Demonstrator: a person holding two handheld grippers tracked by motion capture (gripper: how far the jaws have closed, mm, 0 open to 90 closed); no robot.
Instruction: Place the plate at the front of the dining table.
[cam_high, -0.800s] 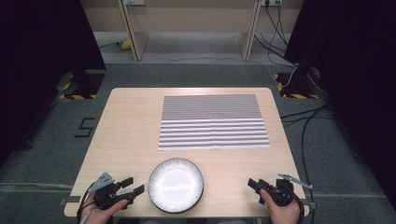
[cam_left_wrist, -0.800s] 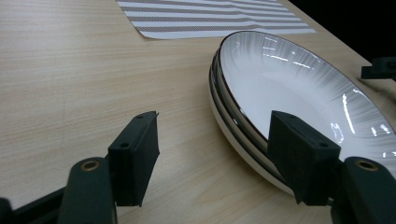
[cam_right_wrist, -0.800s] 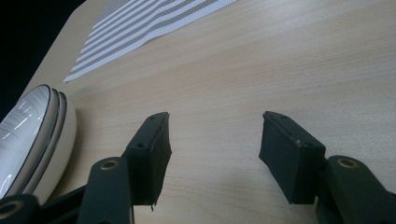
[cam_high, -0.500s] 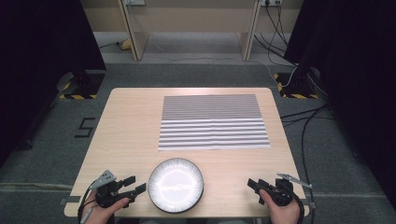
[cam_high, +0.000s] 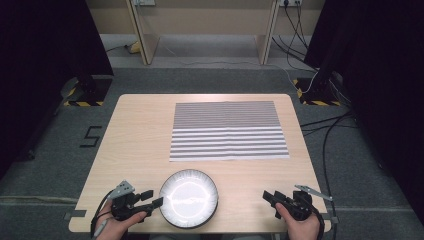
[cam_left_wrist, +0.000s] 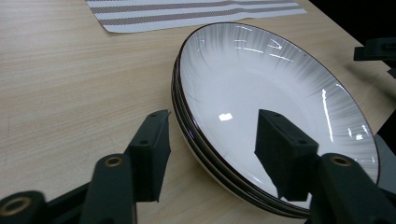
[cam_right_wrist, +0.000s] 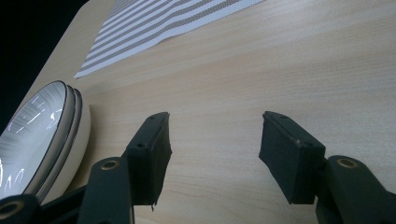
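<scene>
White glossy stacked plates with dark rims (cam_high: 188, 198) sit at the near edge of my pale wooden table (cam_high: 140, 130), and my left gripper (cam_left_wrist: 212, 140) is spread wide astride the rim, so I reckon pinching comes next; right gripper (cam_right_wrist: 215, 149) idles spread, nothing between.

Pale wood-grain tabletop (cam_high: 135, 135), light beige throughout. On it, a rectangular grey-and-white striped placemat (cam_high: 227, 131), bands running crosswise. Glossy round white plates (cam_left_wrist: 261, 98), stacked, dark brown rims and faint grey streaks fanning inward. Both matte black two-jaw grippers (cam_left_wrist: 212, 149) (cam_right_wrist: 215, 154) show brassy rivets.
</scene>
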